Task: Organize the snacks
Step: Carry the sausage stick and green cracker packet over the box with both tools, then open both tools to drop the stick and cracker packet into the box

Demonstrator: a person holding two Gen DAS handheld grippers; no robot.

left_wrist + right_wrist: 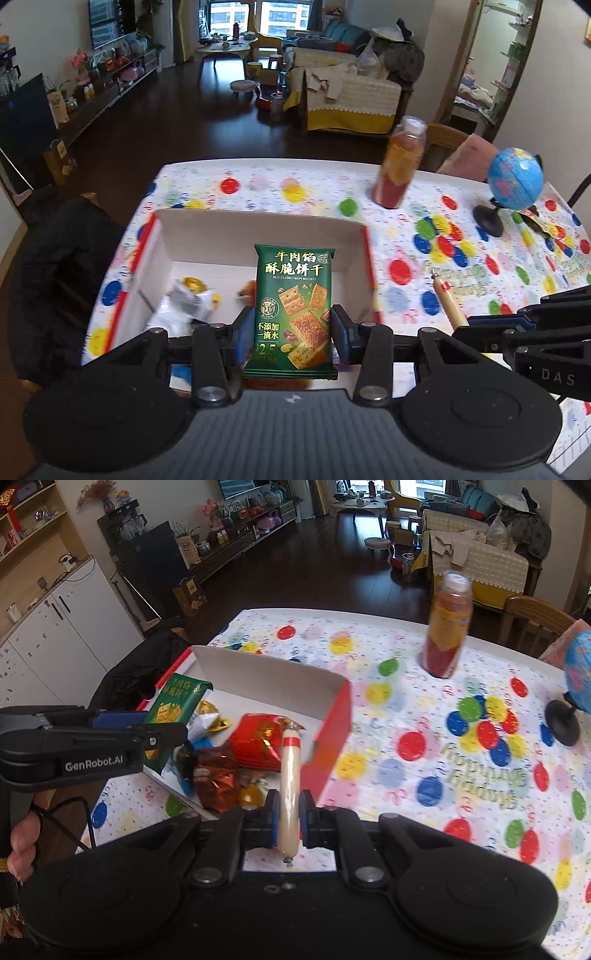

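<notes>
My left gripper [291,332] is shut on a green biscuit packet [292,310], held upright above the red-and-white box [258,229]; the same packet [177,701] shows in the right wrist view beside the left gripper's body [92,738]. My right gripper [289,819] is shut on a pale sausage stick [288,790] with a red band, held near the box's right wall [332,738]. Its tip [448,299] pokes into the left wrist view. Inside the box lie a red packet [258,742], a brown foil packet [218,779] and small wrapped sweets [194,295].
An orange-red drink bottle [448,624] stands at the table's far side, and a small blue globe [515,181] on a black stand sits to the right. The balloon-print tablecloth [424,738] covers the table. A dark coat [55,288] hangs on a chair at the left. A hand [22,834] grips the left handle.
</notes>
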